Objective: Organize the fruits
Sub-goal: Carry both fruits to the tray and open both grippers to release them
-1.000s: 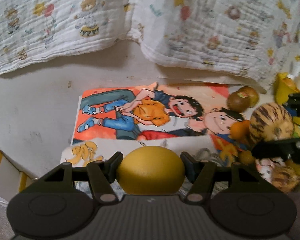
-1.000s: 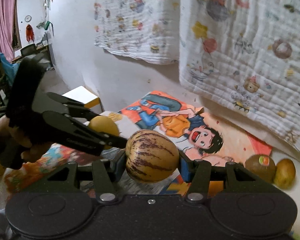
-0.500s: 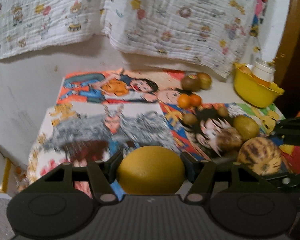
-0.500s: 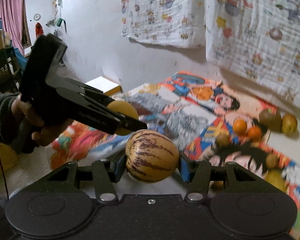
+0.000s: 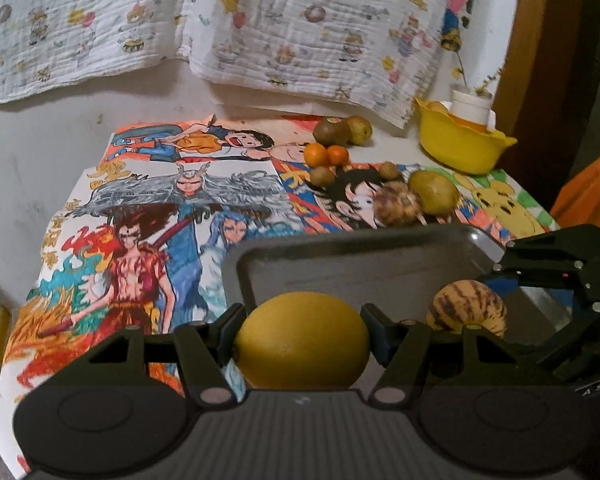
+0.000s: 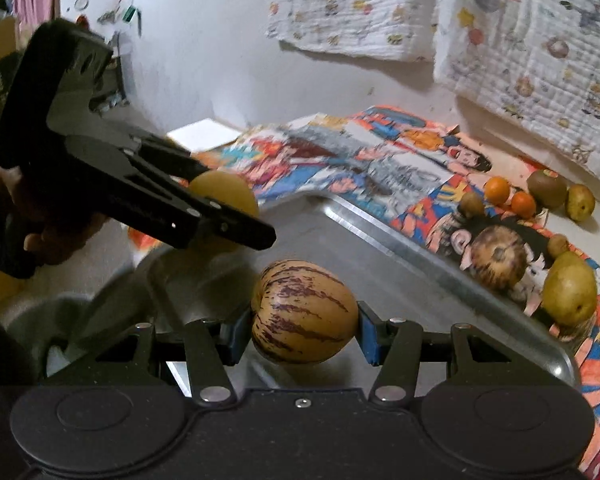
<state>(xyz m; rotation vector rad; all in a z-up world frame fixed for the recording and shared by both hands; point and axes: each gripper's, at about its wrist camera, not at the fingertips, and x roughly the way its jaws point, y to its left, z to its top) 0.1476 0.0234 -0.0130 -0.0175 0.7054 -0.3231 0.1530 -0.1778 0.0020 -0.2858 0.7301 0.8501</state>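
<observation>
Two hand-held grippers hover side by side over a metal tray (image 6: 420, 264). The left gripper (image 5: 302, 344) is clamped on a plain yellow fruit (image 5: 302, 346) — the right gripper (image 6: 305, 330) is clamped on a purple-striped melon (image 6: 304, 312), fruit wedged between the pads.

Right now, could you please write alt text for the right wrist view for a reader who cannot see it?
The right gripper clamps a striped yellow-and-purple oval fruit above a grey metal tray. At left, the left gripper holds a plain yellow round fruit. More fruit lies on the colourful cartoon mat beyond.
</observation>
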